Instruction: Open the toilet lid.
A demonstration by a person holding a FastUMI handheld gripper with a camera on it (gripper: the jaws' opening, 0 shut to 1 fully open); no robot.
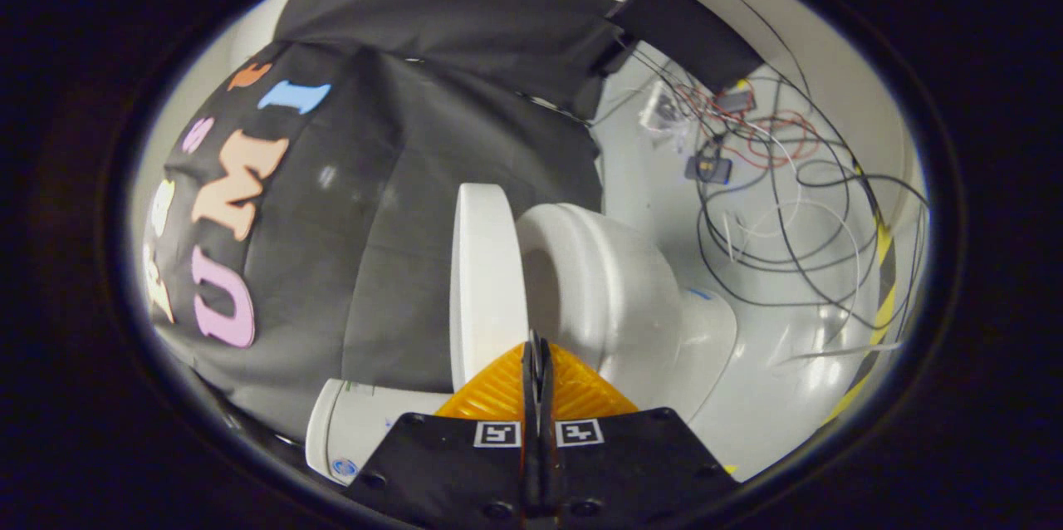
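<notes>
The view is rolled sideways. A white toilet shows just beyond the fingers, with its lid [486,281] swung away from the bowl and seat [614,289], so a wedge-shaped gap lies between them. The lid stands on the side of the black cloth wall. My gripper [536,347] is shut, its fingers pressed together with nothing visible between them. The tips sit at the narrow end of that gap, right beside the lid's edge; whether they touch it I cannot tell. The white cistern [357,430] lies beside the fingers, near the gripper body.
The pale floor [772,397] runs past the bowl. Loose black, red and white cables [781,206] with small electronics boxes [708,169] lie on it. A yellow-black striped tape [882,281] marks the floor's far edge. Black cloth [399,206] hangs behind the lid.
</notes>
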